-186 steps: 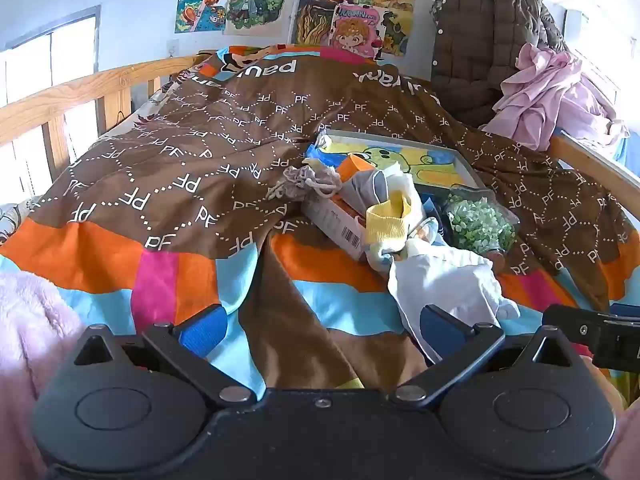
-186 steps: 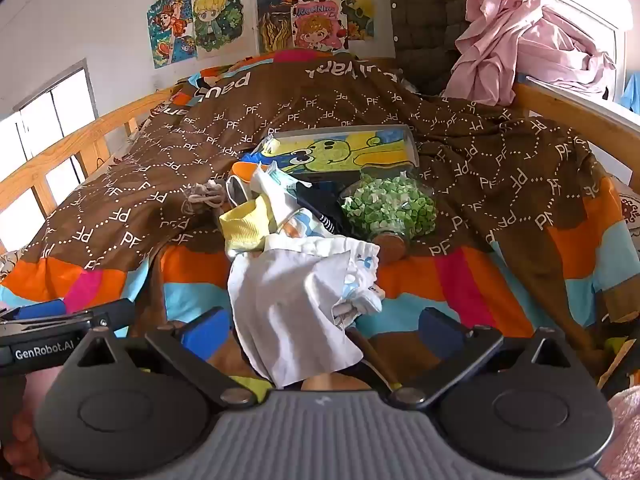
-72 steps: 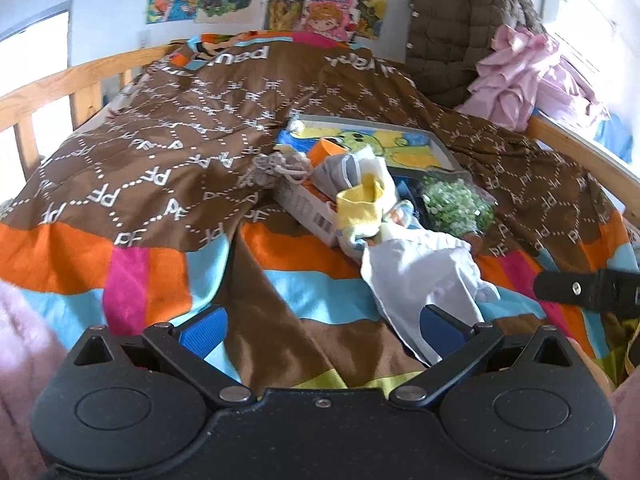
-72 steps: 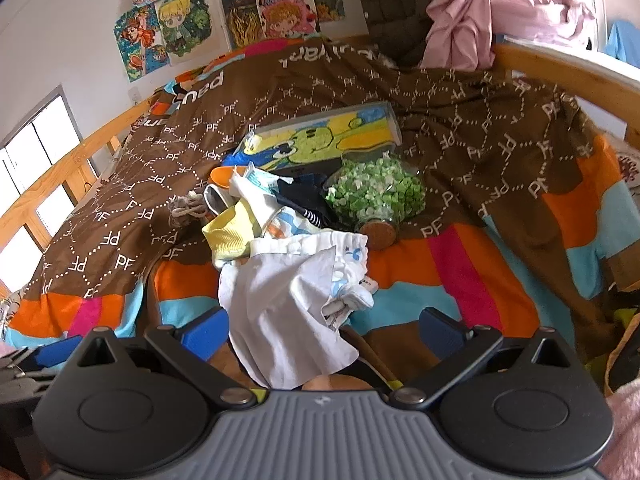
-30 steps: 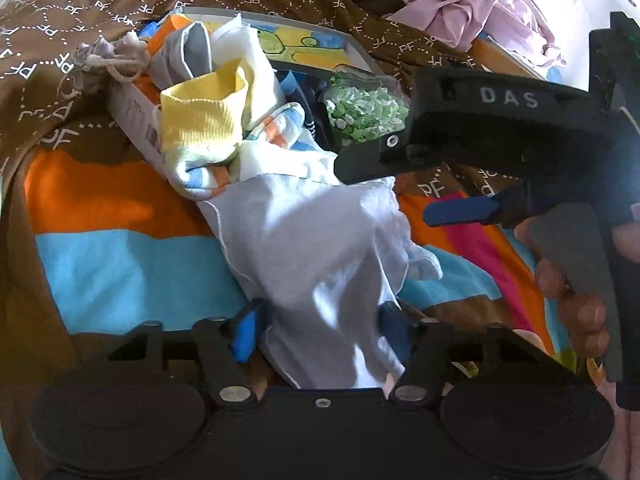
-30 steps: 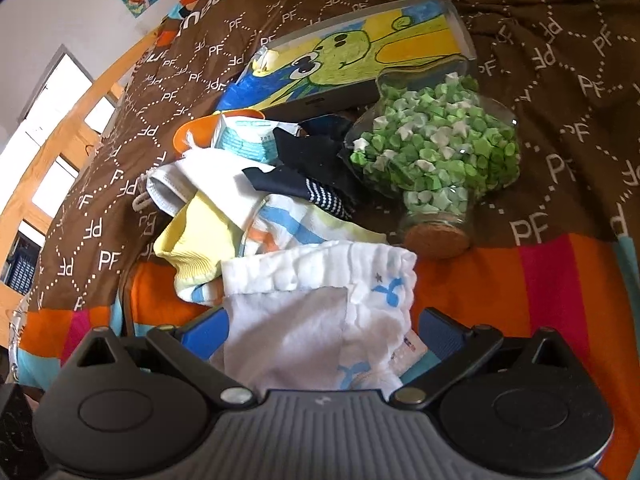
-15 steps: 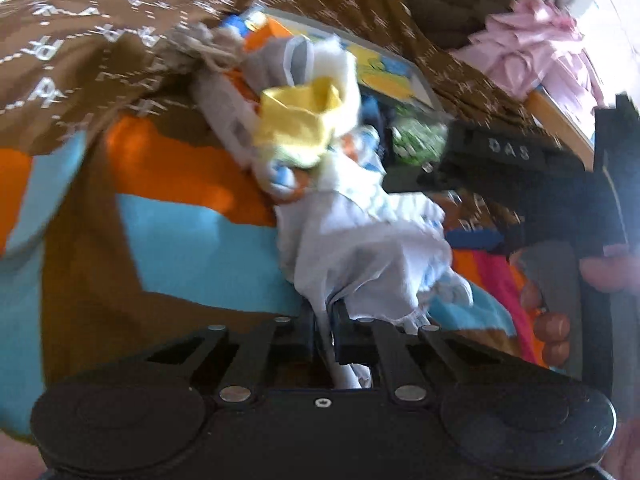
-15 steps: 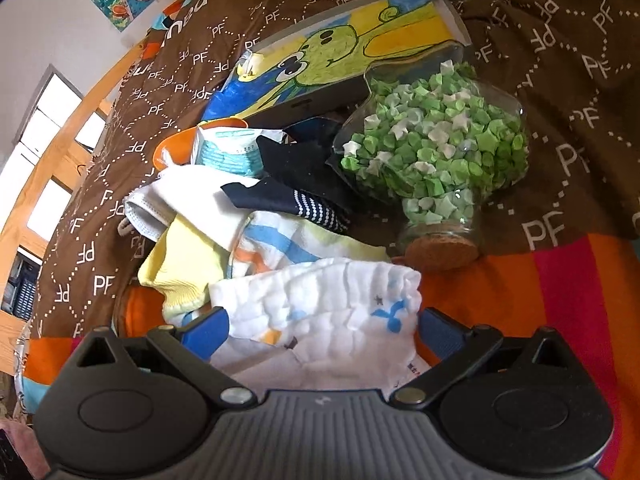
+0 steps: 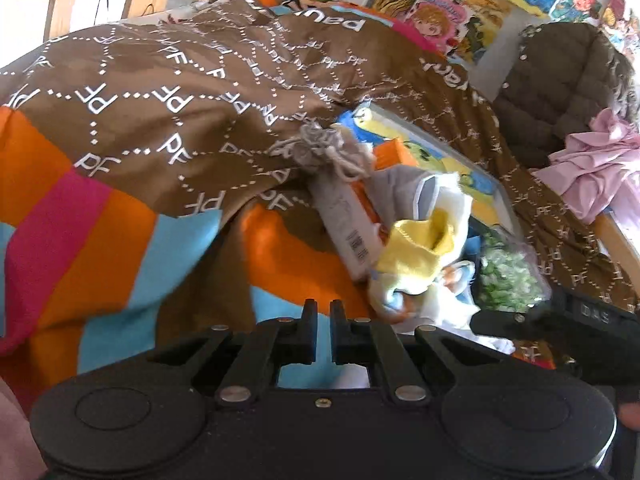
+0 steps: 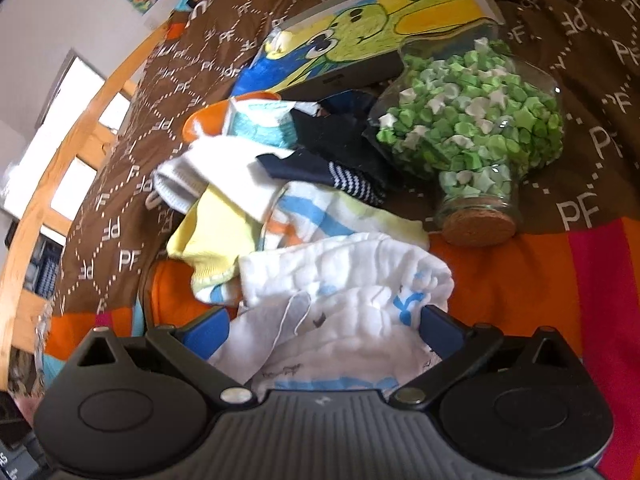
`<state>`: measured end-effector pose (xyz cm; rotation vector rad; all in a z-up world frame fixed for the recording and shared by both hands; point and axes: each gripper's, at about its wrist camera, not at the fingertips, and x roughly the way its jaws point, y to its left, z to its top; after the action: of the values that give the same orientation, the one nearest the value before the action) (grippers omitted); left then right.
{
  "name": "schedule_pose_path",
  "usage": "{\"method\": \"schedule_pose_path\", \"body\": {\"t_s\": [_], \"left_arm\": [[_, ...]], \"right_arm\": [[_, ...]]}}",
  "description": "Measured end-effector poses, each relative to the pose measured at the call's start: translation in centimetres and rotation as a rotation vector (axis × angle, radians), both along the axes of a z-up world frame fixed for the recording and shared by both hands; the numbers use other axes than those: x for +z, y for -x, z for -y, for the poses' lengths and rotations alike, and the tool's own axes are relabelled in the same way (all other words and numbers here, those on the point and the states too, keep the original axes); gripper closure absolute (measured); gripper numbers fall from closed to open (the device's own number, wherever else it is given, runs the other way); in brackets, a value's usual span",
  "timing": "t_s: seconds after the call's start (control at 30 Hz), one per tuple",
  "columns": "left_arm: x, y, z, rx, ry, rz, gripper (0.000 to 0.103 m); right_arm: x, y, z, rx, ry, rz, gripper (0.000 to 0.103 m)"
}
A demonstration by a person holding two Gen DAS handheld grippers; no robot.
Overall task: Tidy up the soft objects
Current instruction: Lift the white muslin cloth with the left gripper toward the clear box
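Location: a bed with a wooden rail (image 10: 60, 160), covered by a brown, orange, pink and blue blanket (image 9: 160, 120). Posters (image 9: 440, 8) are on the wall at the top of the left view. A brown jacket (image 9: 560, 80) and a pink garment (image 9: 592, 168) hang at upper right.

Items on the blanket:
- A white cloth (image 10: 340, 300) with blue print is bunched at lower centre of the right view.
- Just above it are a yellow sock (image 10: 216, 240), a striped sock (image 10: 328, 216), a white sock (image 10: 208, 176) and a navy sock (image 10: 340, 168), all overlapping.
- A corked jar (image 10: 480, 128) of green and white paper stars lies on its side at right, cork toward the camera, touching the navy sock.
- A flat box (image 10: 380, 20) with a cartoon lid is behind the jar.
- In the left view, a grey pouch (image 9: 324, 148) and a carton (image 9: 348, 220) are to the left of the socks.

Left tongs (image 9: 323, 330): the jaws have just been closing and now stand together. Only a sliver of blue blanket shows between the tips, and no cloth is seen in them. They are to the left of the pile.

Right tongs (image 10: 320, 332): spread wide, with the white cloth lying between the blue pads (image 10: 204, 336). The pads are not pressing on it.
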<state>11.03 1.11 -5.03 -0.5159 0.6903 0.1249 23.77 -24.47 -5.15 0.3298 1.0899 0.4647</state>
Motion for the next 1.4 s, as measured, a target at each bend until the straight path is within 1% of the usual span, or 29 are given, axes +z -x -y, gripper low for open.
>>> {"method": "schedule_pose_path", "body": {"t_s": [0.07,0.13,0.2,0.23,0.27,0.3,0.37,0.43,0.53,0.6,0.63,0.67,0.7,0.73,0.77,0.87,0.97,1.03,1.1,1.17,1.23,1.37,1.4], "left_arm": [[-0.3,-0.3,0.1,-0.023,0.030,-0.020,0.097],[-0.5,-0.5,0.6,-0.072,0.040,-0.031,0.097],[-0.9,-0.8,1.2,-0.125,0.044,-0.044,0.092],[-1.0,-1.0,1.6,-0.155,0.045,-0.056,0.084],[-1.4,-1.0,2.0,-0.171,0.040,-0.068,0.080],[-1.6,-1.0,2.2,-0.183,0.038,-0.080,0.078],[-2.2,-1.2,2.5,-0.207,0.048,-0.112,0.063],[-2.5,-1.3,2.7,-0.233,0.063,-0.131,0.053],[-2.4,-1.2,3.5,-0.272,0.033,-0.121,0.049],[-2.5,-1.2,3.9,-0.293,0.023,-0.123,0.058],[-2.6,-1.2,4.0,-0.300,0.010,-0.131,0.071],[-2.6,-1.2,4.1,-0.295,-0.013,-0.142,0.081],[-2.6,-1.2,4.1,-0.290,-0.025,-0.149,0.084],[-2.7,-1.2,3.9,-0.276,-0.022,-0.152,0.091],[-2.7,-1.2,3.6,-0.263,-0.015,-0.152,0.095],[-2.8,-1.1,2.6,-0.209,0.006,-0.149,0.098],[-2.4,-1.1,2.2,-0.149,-0.021,-0.134,0.099],[-2.2,-1.1,1.8,-0.109,-0.030,-0.127,0.099],[-2.0,-1.0,1.3,-0.069,-0.028,-0.120,0.099],[-1.8,-0.8,0.9,-0.041,-0.027,-0.110,0.100],[-1.7,-0.8,0.7,-0.024,-0.020,-0.103,0.100],[-1.5,-0.8,0.5,-0.016,-0.018,-0.091,0.100],[-1.5,-0.7,0.5,-0.017,-0.018,-0.089,0.100]], "right_arm": [[-0.1,0.1,-0.1,0.014,0.001,-0.003,0.000],[-0.1,0.2,-0.1,0.017,-0.009,-0.011,0.000],[0.0,0.2,0.1,0.017,-0.028,-0.021,0.000],[0.0,0.2,0.2,0.018,-0.039,-0.027,0.000],[0.0,0.2,0.3,0.020,-0.052,-0.034,0.000],[0.0,0.2,0.4,0.020,-0.064,-0.039,0.000],[-0.1,0.1,0.5,0.018,-0.076,-0.044,0.000],[-0.1,0.1,0.5,0.015,-0.085,-0.046,0.000],[0.0,0.0,0.6,0.015,-0.095,-0.046,0.000],[0.0,0.0,0.6,0.016,-0.095,-0.045,0.000],[0.0,0.0,0.5,0.018,-0.091,-0.044,0.000],[0.0,0.1,0.5,0.021,-0.086,-0.042,0.000],[0.1,0.1,0.4,0.025,-0.080,-0.039,0.000],[0.1,0.2,0.3,0.030,-0.072,-0.036,0.000],[0.1,0.2,0.2,0.037,-0.061,-0.031,0.000],[0.1,0.5,-0.7,0.068,-0.011,-0.014,0.000],[0.2,1.1,-2.0,0.134,0.078,0.026,0.000],[0.3,1.9,-3.4,0.198,0.174,0.074,0.000],[0.3,2.8,-4.8,0.253,0.279,0.130,0.004],[0.0,3.9,-6.4,0.311,0.408,0.193,0.012],[-0.2,4.7,-7.3,0.346,0.482,0.234,0.016],[0.3,5.5,-7.5,0.359,0.516,0.262,0.026],[0.4,5.6,-7.3,0.356,0.513,0.259,0.027]]}}
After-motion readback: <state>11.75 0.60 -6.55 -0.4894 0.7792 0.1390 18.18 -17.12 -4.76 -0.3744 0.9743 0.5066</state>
